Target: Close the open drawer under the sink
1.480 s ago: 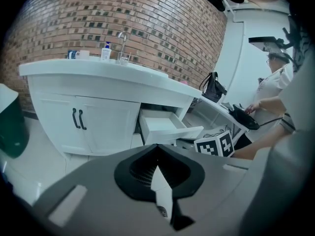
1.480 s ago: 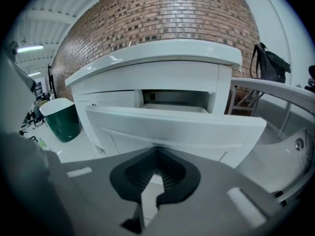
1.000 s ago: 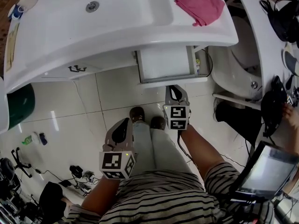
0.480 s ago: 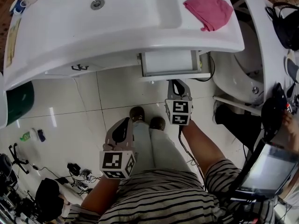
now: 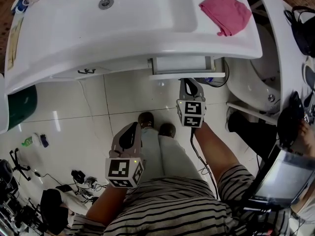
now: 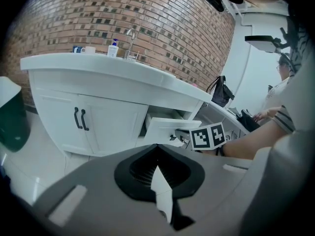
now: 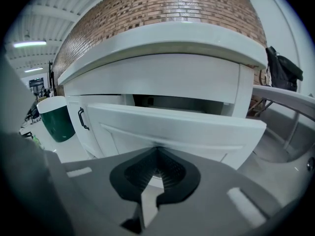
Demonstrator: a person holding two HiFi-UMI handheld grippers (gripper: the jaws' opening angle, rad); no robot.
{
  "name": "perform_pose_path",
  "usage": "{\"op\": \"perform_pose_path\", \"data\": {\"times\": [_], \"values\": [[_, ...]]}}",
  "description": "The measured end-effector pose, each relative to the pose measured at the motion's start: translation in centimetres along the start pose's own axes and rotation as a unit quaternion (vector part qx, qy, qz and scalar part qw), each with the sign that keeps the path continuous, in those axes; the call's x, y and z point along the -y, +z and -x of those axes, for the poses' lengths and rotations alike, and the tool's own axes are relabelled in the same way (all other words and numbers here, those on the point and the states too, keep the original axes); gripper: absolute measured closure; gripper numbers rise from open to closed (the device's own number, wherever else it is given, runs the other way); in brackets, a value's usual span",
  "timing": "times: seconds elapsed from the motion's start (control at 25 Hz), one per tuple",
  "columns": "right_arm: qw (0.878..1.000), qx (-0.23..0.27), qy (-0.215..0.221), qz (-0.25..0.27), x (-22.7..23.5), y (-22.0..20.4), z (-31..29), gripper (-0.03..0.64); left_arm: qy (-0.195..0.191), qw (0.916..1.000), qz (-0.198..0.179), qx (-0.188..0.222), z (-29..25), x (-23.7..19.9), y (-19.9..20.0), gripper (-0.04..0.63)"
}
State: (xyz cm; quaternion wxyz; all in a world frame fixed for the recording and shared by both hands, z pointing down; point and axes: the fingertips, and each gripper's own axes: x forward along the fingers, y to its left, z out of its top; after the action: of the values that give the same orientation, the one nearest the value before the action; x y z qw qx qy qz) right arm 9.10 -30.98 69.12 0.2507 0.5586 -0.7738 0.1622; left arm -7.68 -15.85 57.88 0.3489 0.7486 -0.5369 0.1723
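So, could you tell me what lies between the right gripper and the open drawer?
Nothing. In the right gripper view, the shut right gripper has its tips right at the drawer front, with no object between.

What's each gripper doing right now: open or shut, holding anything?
Left gripper: shut, holding nothing.
Right gripper: shut, holding nothing, tips at the drawer front.

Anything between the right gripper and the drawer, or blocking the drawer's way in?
Nothing visible. The right gripper is right at the drawer front, jaws together, and the gap behind it shows no obstruction.
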Motion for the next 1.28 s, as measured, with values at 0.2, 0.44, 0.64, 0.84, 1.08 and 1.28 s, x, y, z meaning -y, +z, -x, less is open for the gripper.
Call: {"op": "perform_pose_path", "data": {"times": [0.2, 0.44, 0.64, 0.84, 1.08, 1.28], "values": [[1.000, 0.006, -0.002, 0.001, 0.3, 0.8, -1.1, 0.617, 0.005, 1.0000, 0.002, 0.001, -0.4, -0.5, 0.4, 0.580], [1.000, 0.011, -0.003, 0.006, 0.8, 1.7, -2.4, 0.617, 0.007, 1.0000, 0.003, 0.002, -0.8, -0.8, 0.8, 0.580], [1.000, 0.016, -0.002, 0.003, 0.9, 2.3, -3.3, 0.617, 0.008, 1.0000, 0.003, 0.005, -1.2, -0.9, 1.0, 0.580], [1.000, 0.018, 0.001, 0.004, 1.2, 2.8, -4.1, 0.617, 0.010, 0.9999, 0.003, 0.010, -1.7, -1.1, 1.3, 0.580], [1.000, 0.024, 0.001, 0.005, 1.6, 3.7, -5.2, 0.617, 0.013, 0.9998, 0.002, 0.013, -2.1, -1.4, 1.4, 0.580], [1.000, 0.029, -0.001, 0.009, 1.9, 4.2, -6.1, 0.617, 0.018, 0.9997, 0.003, 0.017, -2.2, -1.8, 1.6, 0.580]]}}
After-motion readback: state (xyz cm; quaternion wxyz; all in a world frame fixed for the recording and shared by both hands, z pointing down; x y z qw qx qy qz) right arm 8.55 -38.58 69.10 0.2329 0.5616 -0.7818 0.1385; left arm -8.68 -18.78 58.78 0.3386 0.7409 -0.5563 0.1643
